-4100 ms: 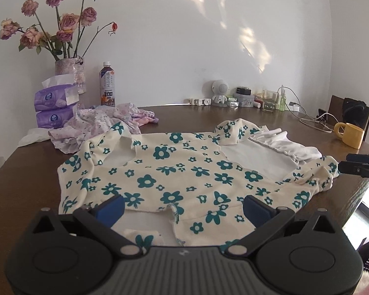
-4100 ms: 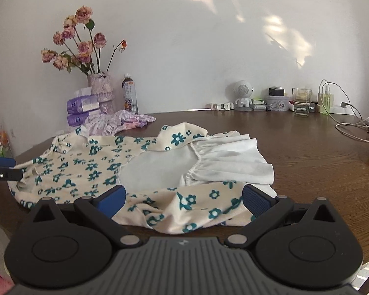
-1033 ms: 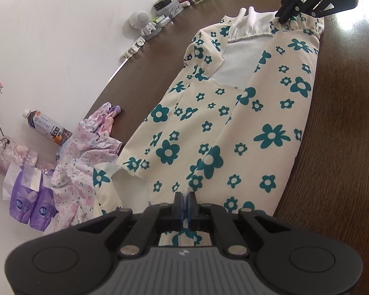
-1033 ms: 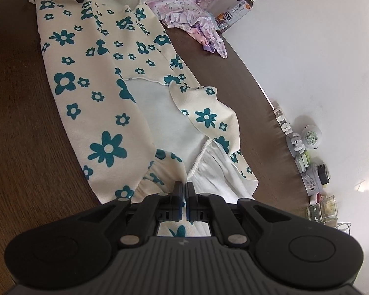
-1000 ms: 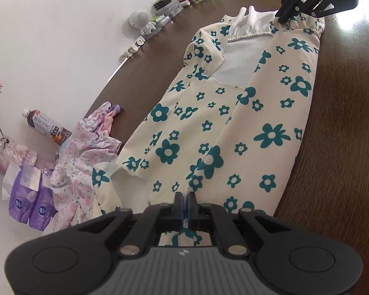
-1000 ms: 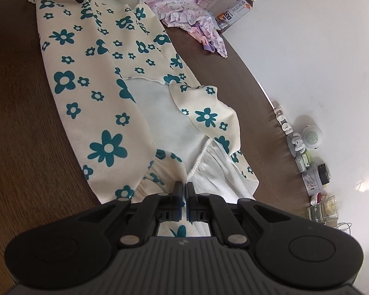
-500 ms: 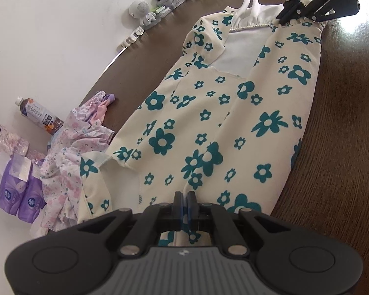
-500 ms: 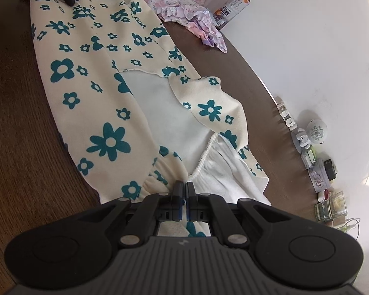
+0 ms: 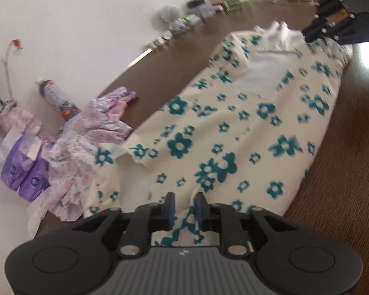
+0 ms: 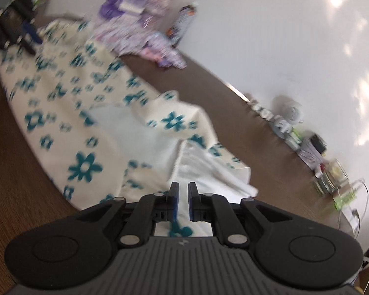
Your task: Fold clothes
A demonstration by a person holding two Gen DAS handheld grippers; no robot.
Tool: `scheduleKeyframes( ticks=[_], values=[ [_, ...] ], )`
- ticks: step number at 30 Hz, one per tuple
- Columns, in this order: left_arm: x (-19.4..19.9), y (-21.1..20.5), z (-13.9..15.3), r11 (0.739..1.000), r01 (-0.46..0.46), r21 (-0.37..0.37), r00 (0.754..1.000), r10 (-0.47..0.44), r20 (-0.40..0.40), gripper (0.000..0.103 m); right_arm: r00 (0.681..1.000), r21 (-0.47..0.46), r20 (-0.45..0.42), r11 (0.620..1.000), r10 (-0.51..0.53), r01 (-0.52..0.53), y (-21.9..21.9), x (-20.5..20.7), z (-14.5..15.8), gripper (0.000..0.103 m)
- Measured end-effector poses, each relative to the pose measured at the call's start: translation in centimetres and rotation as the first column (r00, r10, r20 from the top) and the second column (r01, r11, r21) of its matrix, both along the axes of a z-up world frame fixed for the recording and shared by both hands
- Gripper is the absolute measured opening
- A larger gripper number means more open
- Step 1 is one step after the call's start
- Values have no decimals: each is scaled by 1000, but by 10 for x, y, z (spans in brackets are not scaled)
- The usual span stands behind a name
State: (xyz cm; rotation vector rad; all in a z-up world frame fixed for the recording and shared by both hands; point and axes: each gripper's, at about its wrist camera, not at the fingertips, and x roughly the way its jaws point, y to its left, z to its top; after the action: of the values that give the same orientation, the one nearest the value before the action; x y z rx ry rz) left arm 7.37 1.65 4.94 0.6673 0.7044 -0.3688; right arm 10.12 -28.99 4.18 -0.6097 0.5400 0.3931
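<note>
A dark brown wooden table (image 9: 344, 152) with visible grain stands against a plain white wall, sunlit in patches. Far left of the left claw (image 9: 184, 210) stand purple tissue packs (image 9: 22, 172) and a frosted vase (image 9: 9, 119) holding dried stems, with a labelled drink bottle (image 9: 57, 98) behind. Just left of that claw lies a crumpled pink-and-lilac floral garment (image 9: 86, 142), thin and frilled. Ahead of it stretches the cream dress (image 9: 233, 132), soft cloth printed with teal flowers, lying flat lengthways on the table, its white lining exposed at the far end. There the right claw (image 10: 182, 201) sits over the gathered white hem. To that claw's right, along the wall, are a small round white gadget (image 10: 290, 110), a glass and cables, all blurred. Half a second ago both claws were pinched tight on the dress's ends; now each stands slightly apart, cloth lying between the blue pads (image 9: 171, 207) unclamped.
</note>
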Motion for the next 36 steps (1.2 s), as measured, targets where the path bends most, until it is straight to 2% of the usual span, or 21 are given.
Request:
scheduleKeyframes(
  ticks=[3,5,8,11,17,20,24,26,30,36],
  values=[
    [-8,3,20,991,-41,-129,998,48,50,26,999,127,10,991,-36,34,-6,-10,17,17],
    [-14,1,29,971,-37,-238,998,50,47,27,999,210,-5,977,-33,33,-3,-18,22,28],
    [-21,-8,26,927,-13,-376,1000,11,-7,27,999,318,-54,948,6,12,10,-31,17,29],
    [-24,-19,10,893,-25,-450,998,-4,-63,27,995,388,-94,921,13,25,23,-38,2,29],
    [-21,-18,-14,842,-131,-523,990,86,-110,27,984,424,-147,892,-103,157,16,-35,-27,29],
    [-14,-5,-26,820,-196,-537,980,137,-147,26,979,444,-169,877,-117,182,2,-37,-31,28],
    [-12,7,-31,771,-229,-594,973,156,-172,26,973,442,-149,869,-174,223,-15,-41,-29,28],
    [-12,11,-31,755,-235,-612,971,161,-175,26,967,449,-149,857,-204,250,-27,-42,-30,29],
    [-12,12,-32,748,-239,-619,971,166,-175,25,949,452,-145,835,-278,314,-49,-42,-34,29],
    [-14,6,-32,769,-231,-596,973,174,-153,25,926,447,-163,811,-340,376,-72,-39,-41,29]
  ],
)
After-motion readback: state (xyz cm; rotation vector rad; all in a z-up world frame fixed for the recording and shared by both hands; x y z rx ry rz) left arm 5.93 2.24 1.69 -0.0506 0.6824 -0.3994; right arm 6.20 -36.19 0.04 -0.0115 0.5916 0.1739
